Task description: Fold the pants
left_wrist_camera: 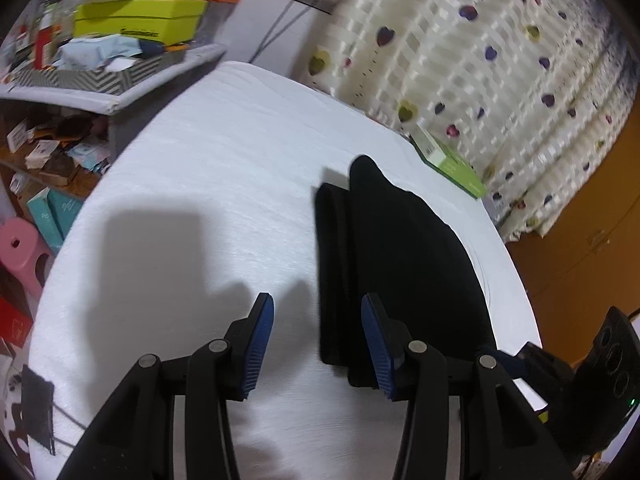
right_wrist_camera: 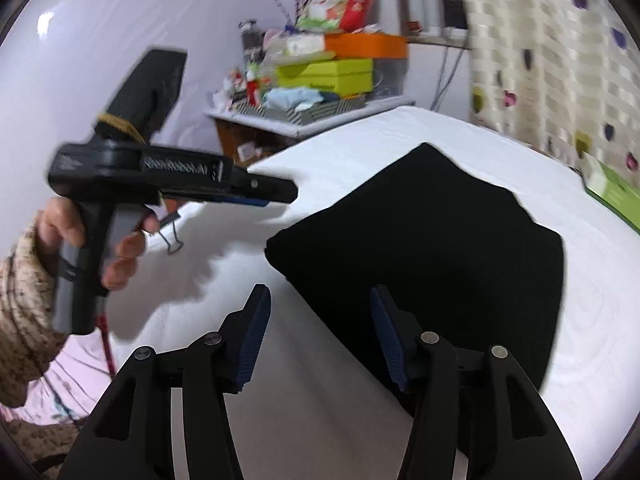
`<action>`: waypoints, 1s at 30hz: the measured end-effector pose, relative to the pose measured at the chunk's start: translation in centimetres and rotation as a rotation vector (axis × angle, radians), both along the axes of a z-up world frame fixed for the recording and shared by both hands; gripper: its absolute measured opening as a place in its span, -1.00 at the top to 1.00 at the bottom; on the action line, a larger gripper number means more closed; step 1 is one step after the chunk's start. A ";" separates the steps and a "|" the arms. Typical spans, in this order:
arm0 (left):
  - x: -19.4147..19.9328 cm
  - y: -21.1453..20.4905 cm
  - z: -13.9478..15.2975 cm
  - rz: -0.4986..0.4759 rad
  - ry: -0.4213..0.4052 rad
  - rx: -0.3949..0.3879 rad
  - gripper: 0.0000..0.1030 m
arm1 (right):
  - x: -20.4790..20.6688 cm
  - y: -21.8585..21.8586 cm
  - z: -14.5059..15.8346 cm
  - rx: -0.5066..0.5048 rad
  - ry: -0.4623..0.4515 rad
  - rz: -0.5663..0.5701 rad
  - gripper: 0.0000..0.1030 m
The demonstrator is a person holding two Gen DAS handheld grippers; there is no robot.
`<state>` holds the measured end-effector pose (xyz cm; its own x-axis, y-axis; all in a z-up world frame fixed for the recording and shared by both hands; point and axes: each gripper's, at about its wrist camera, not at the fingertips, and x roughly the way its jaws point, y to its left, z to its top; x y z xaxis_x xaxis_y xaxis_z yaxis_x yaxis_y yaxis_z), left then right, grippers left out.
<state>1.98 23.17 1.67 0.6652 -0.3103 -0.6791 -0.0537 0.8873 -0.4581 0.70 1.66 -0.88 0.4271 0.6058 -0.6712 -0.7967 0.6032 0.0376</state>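
The black pants lie folded into a compact stack on the white cloth-covered table. They also show in the right wrist view. My left gripper is open and empty, held above the table at the near left edge of the pants. It is seen from the side in the right wrist view, held by a hand off the table's left side. My right gripper is open and empty, above the near edge of the pants.
A cluttered shelf with yellow and orange boxes stands past the table's far left. A green box lies at the far right edge by the heart-patterned curtain. A pink stool stands on the left.
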 end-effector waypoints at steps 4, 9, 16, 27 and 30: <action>-0.4 0.9 -0.2 0.033 -0.008 -0.024 0.06 | 0.4 2.4 -0.8 -0.090 -0.045 0.018 -0.22; -0.5 1.5 -0.3 0.037 -0.017 -0.046 0.06 | 0.7 3.8 -1.6 -0.185 -0.088 0.005 -0.30; -0.1 2.1 -0.9 0.038 -0.016 -0.084 0.05 | 0.7 5.0 -2.2 -0.276 -0.175 -0.032 -0.32; 1.1 2.3 -1.5 -0.004 -0.005 -0.181 -0.08 | 1.8 3.6 -1.3 -0.175 -0.115 -0.086 0.18; 1.7 2.4 -2.0 -0.016 0.009 -0.247 -0.17 | 1.9 3.1 -0.8 -0.128 -0.099 -0.108 0.30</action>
<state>3.70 25.57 -0.30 0.6536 -0.4778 -0.5869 -0.0457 0.7492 -0.6608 2.56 4.76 -1.67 0.5524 0.4656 -0.6914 -0.7234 0.6799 -0.1201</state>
